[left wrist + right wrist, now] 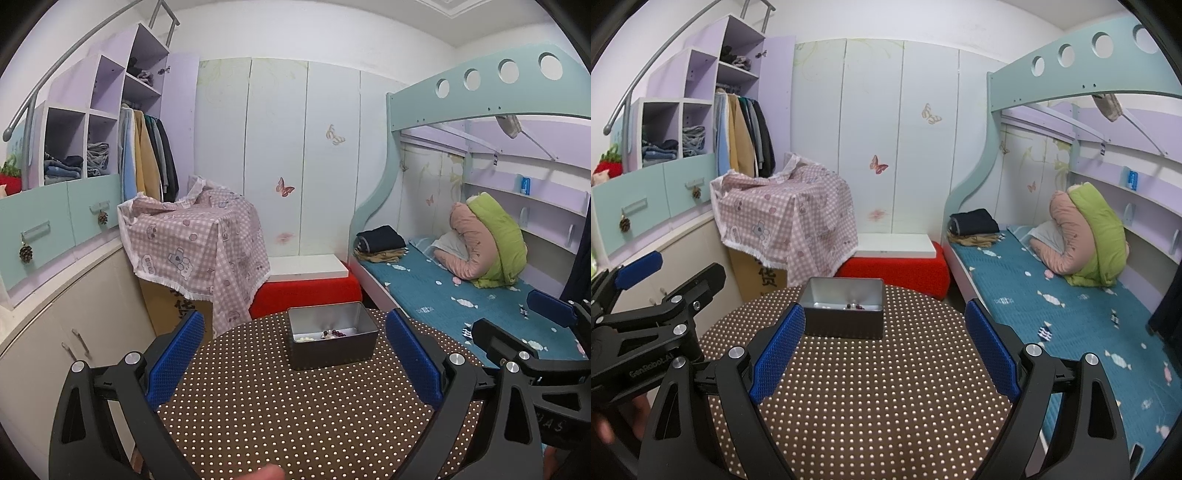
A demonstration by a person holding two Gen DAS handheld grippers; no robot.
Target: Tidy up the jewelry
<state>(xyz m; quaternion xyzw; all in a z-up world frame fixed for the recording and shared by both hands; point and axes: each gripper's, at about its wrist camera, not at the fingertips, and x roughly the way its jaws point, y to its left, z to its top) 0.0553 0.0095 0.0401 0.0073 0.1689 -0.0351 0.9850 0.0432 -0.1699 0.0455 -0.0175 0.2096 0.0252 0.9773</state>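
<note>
Through my left wrist camera, my left gripper has its jaws wide apart with nothing between them, hanging above the round counter with its brown, white-dotted cover. Straight ahead, at the far side of the counter, sits the open metal tin. Inside it lie a dark red bead bracelet and, to its left, a cluster of pale beads; they seem to touch, though at this size I cannot be sure. My right gripper shows at the right edge, also spread, over the counter's rim beside the bed with its teal sheet. Behind the tin are a red stool carrying a white board, and left of that a box draped in pink checked cloth.

Through my right wrist camera, the jaws of my right gripper stand wide apart and empty above the dotted counter. The tin is ahead and slightly left of centre, its near wall just past the left fingertip. Only the dark beads show clearly on its floor. My left gripper reaches in from the left, jaws parted, well apart from the tin, with part of a hand below it.
</note>
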